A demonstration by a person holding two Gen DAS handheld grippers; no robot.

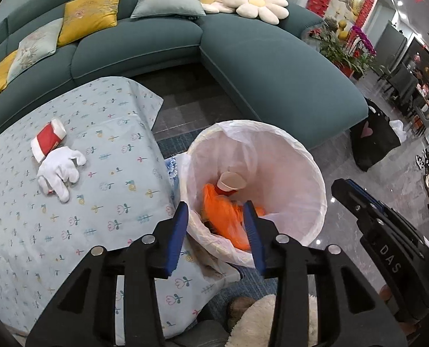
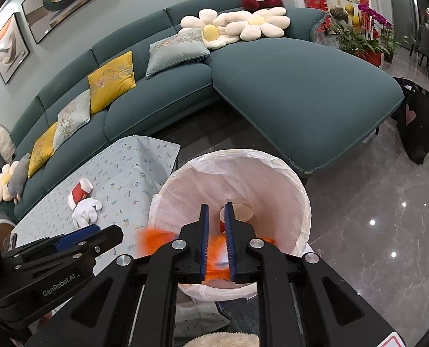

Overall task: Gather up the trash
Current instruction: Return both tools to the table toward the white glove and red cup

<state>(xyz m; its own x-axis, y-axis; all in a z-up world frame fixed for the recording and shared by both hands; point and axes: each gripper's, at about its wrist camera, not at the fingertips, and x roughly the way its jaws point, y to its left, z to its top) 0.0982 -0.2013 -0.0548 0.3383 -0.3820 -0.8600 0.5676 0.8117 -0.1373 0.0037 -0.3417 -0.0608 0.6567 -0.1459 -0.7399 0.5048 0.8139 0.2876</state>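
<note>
Now the left claw (image 1: 217,225) hangs spread, empty, over the bin (image 1: 309,173); the right claw (image 2: 216,243) gapes narrowly, pinching nothing. An orange bag (image 1: 226,217) and cup (image 1: 231,183) lie inside the bin; another cup (image 1: 48,140) and glove (image 1: 59,170) wait on the desk (image 1: 104,217).

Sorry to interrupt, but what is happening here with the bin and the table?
A person is clearing trash with two handheld grippers. Both the left gripper and right gripper hang over the lined bin, jaws apart, with an orange bag and a cup already inside. A white glove and red carton remain on the table.
</note>
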